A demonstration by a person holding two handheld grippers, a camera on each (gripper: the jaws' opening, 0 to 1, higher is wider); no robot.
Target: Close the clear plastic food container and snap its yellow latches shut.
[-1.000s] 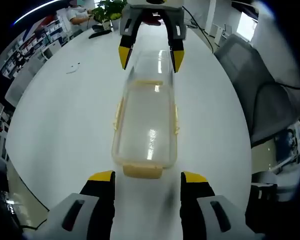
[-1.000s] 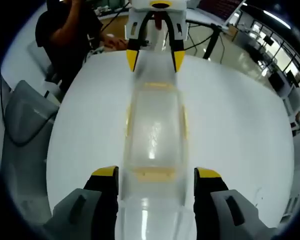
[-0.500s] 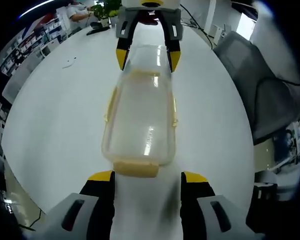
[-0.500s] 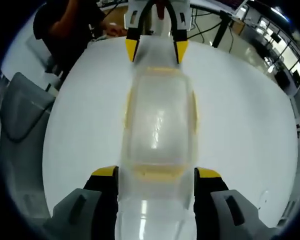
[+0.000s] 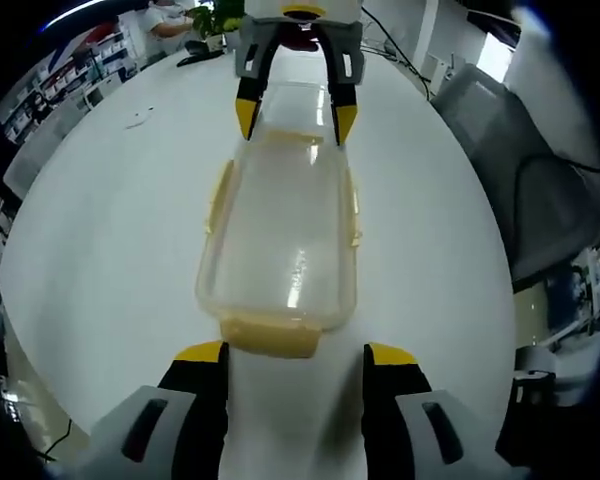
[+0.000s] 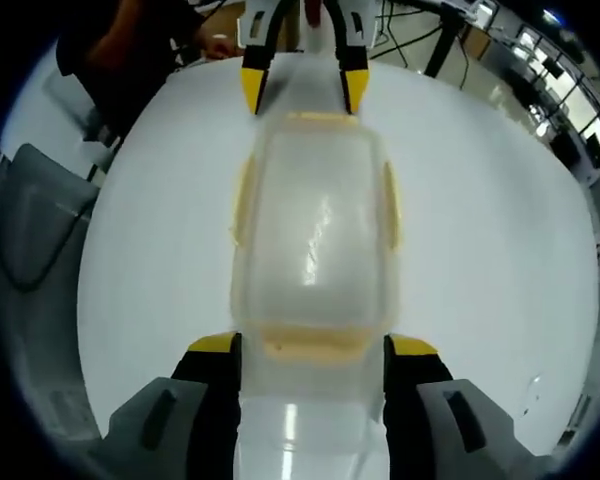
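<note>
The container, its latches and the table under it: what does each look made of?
The container looks like clear, glossy hard plastic: the table shows through it and light streaks glint on top. Its latches seem opaque pale-yellow plastic, duller. The table is a smooth white surface, perhaps laminate; its material is unclear.

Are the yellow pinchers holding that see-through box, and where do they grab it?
It looks so, though contact is hard to confirm. The clear container sits between both grippers: the right gripper has its jaws around one short end, and the left gripper stands at the other end.
</note>
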